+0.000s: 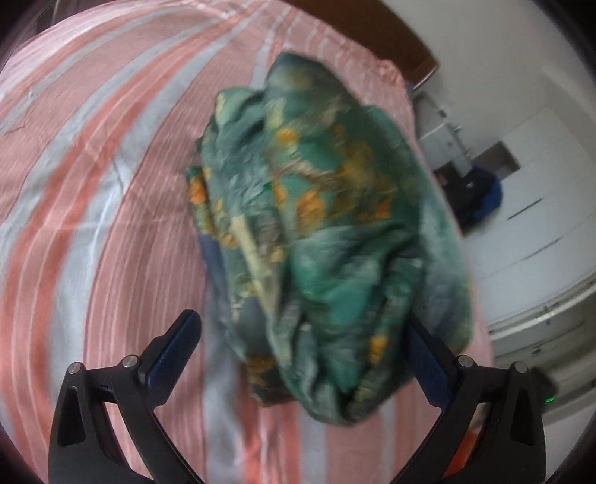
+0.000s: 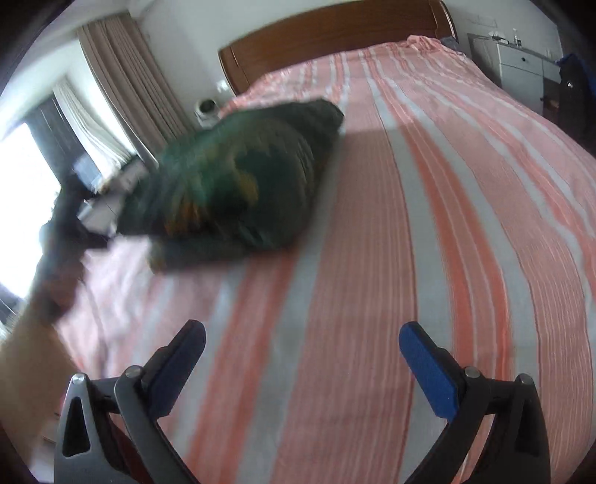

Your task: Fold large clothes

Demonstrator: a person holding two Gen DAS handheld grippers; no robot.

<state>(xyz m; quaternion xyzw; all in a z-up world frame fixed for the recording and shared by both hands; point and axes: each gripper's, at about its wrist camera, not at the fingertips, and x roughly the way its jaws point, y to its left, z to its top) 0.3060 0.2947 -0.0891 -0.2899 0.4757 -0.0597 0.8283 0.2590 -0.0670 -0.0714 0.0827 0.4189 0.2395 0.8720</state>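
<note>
**Bundle lies ahead of the left tongs, both tongs released**

The garment (image 1: 320, 238), a green cloth with orange and cream print, lies in a crumpled bundle on the bed (image 1: 111, 186), on the striped pink and grey sheet. Nothing of it is spread flat, so by my judgement the folding has not begun.

The left tongs (image 1: 303, 337) are spread wide and grasp nothing. The garment sits straight ahead of them, its near end lying between the two fingers in the left wrist view. Whether cloth touches either finger is not clear, since the picture is blurred. The bundle's long axis runs away from the left tongs, roughly along their pointing line, toward the headboard (image 2: 335, 33).

The right tongs (image 2: 301, 344) are also spread wide and empty, over bare sheet. From them the garment (image 2: 238, 178) lies well apart, ahead and to the left, near the bed's left edge. A dark blurred shape at that edge may be the left tool, but I cannot tell.

The left tongs are plainly the nearer. The coming move likely turns on that: the left tongs close on the near end, while the right must cross leftward to reach the far part before the cloth can be drawn open.
</note>
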